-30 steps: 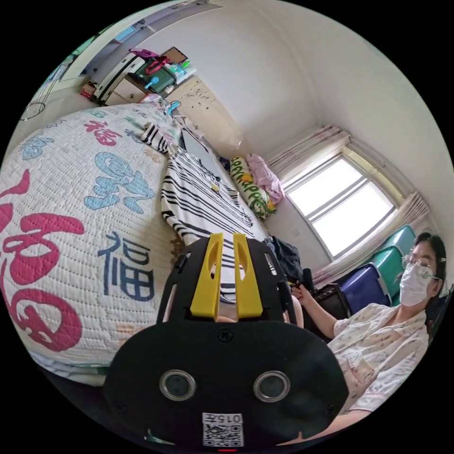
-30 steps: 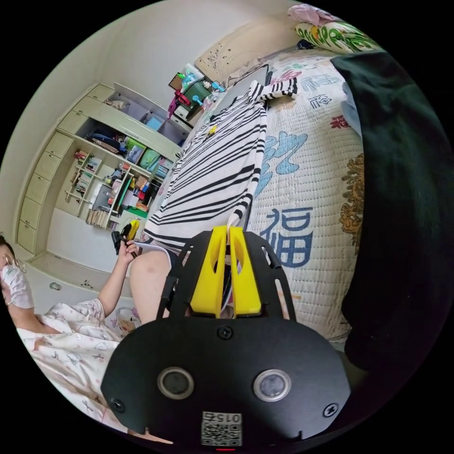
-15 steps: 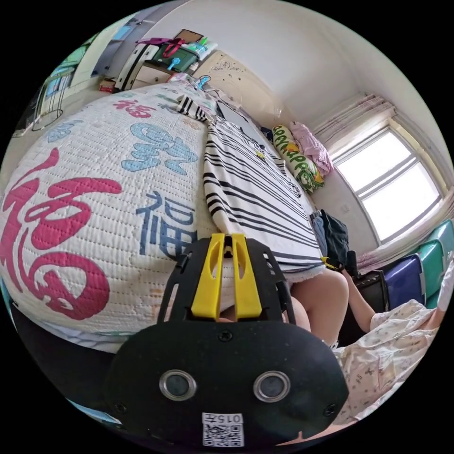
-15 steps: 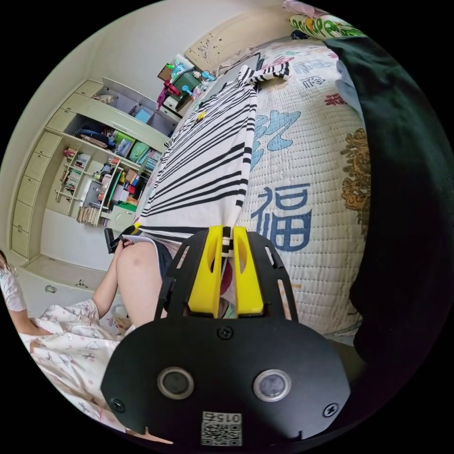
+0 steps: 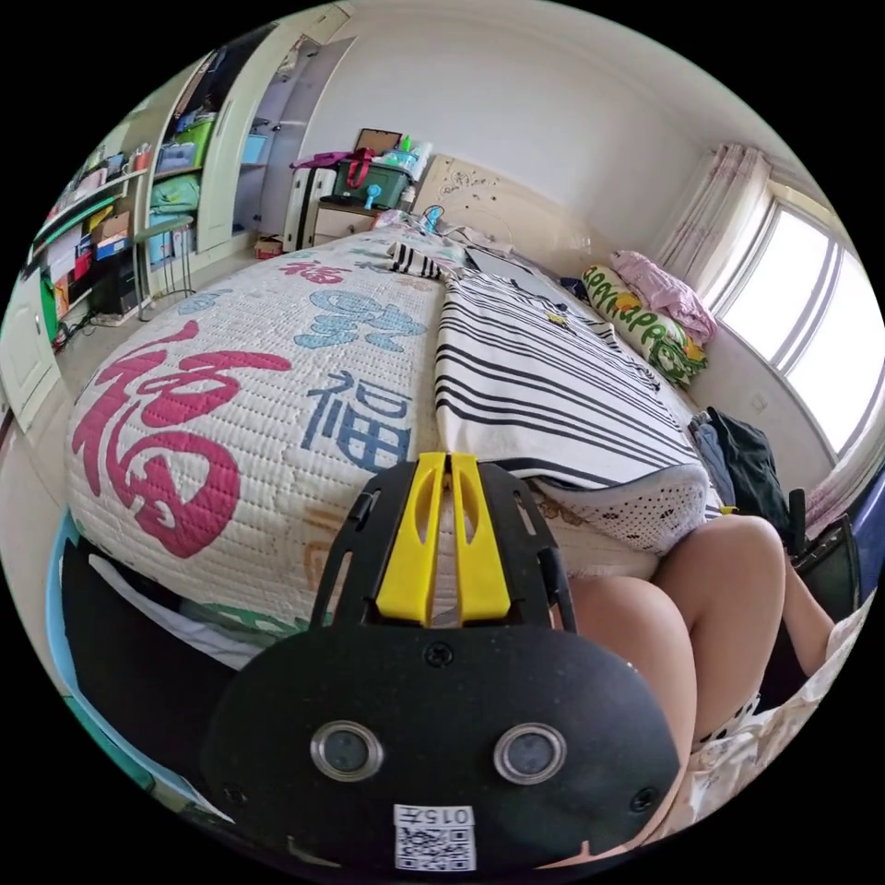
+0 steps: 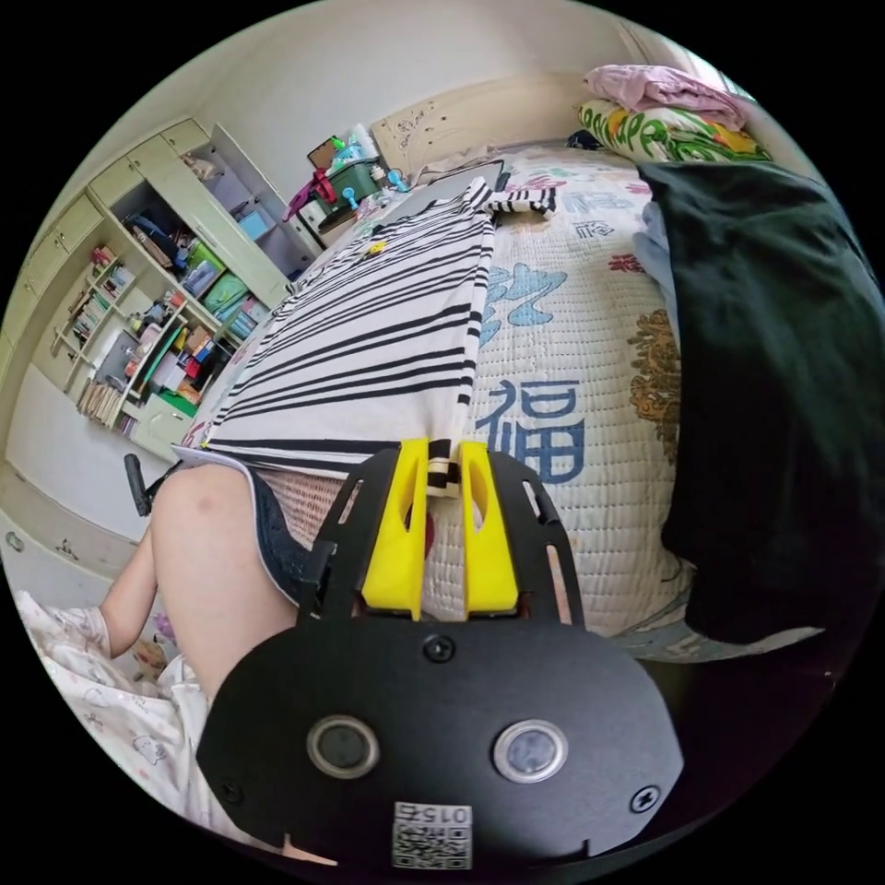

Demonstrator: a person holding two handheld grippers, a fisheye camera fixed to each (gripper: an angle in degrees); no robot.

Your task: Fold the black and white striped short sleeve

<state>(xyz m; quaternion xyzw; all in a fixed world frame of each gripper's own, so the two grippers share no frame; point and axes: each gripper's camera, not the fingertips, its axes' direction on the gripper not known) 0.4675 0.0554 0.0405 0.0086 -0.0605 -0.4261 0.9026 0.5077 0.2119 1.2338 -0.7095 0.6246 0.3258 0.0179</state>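
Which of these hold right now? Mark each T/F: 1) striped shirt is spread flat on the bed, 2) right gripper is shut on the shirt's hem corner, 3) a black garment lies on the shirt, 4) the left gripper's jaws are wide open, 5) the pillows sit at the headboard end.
1) The striped shirt lies spread on the bed. True.
2) The right gripper is shut on the shirt's hem corner. True.
3) False: the black garment lies on the quilt beside the shirt, apart from it.
4) False: the left gripper has its jaws together.
5) The pillows sit at the headboard end. True.
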